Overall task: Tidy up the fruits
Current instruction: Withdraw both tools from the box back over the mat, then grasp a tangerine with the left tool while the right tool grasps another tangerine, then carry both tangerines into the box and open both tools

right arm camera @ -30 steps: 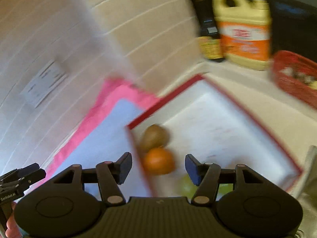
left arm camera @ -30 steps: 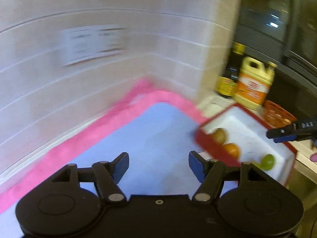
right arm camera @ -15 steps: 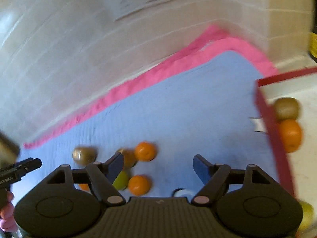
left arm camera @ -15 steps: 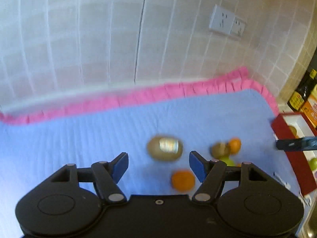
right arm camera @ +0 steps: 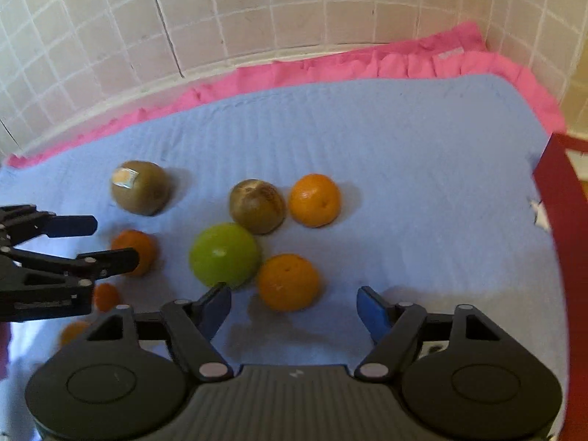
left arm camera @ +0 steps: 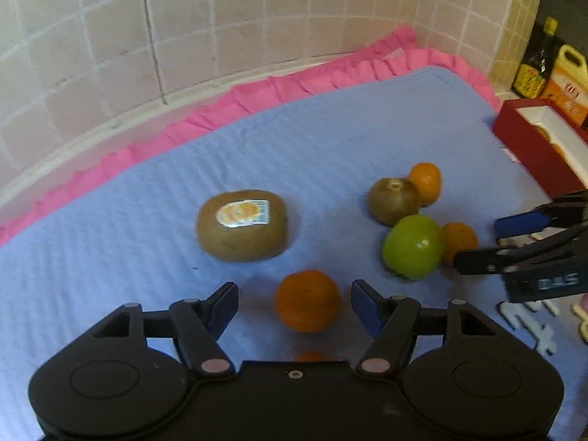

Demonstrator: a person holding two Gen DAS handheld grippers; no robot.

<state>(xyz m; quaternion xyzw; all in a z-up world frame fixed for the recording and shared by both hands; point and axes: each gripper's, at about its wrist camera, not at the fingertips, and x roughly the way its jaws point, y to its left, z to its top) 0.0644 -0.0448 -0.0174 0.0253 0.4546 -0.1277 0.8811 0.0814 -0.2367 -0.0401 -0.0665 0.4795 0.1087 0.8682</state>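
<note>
Loose fruit lies on a blue mat [left arm camera: 330, 139]. My left gripper [left arm camera: 294, 303] is open and empty, with an orange [left arm camera: 307, 299] between its fingertips. A stickered kiwi [left arm camera: 240, 226] lies just beyond. A second kiwi [left arm camera: 393, 200], a green apple [left arm camera: 413, 246] and two oranges [left arm camera: 425, 182] cluster to the right. My right gripper [right arm camera: 294, 310] is open and empty, with an orange [right arm camera: 288, 281] just ahead of its fingertips, next to the apple [right arm camera: 224, 253]. The red box [left arm camera: 533, 150] holds fruit at the right edge.
A pink ruffled border [left arm camera: 294, 84] edges the mat against a tiled wall [left arm camera: 220, 18]. A dark bottle [left arm camera: 534, 62] and a yellow jug [left arm camera: 566, 77] stand behind the box. Small oranges [right arm camera: 106, 296] lie at the left in the right wrist view.
Both grippers have swung left, away from the red box, and come down low over the loose fruit on the mat. Both stay open and empty.
</note>
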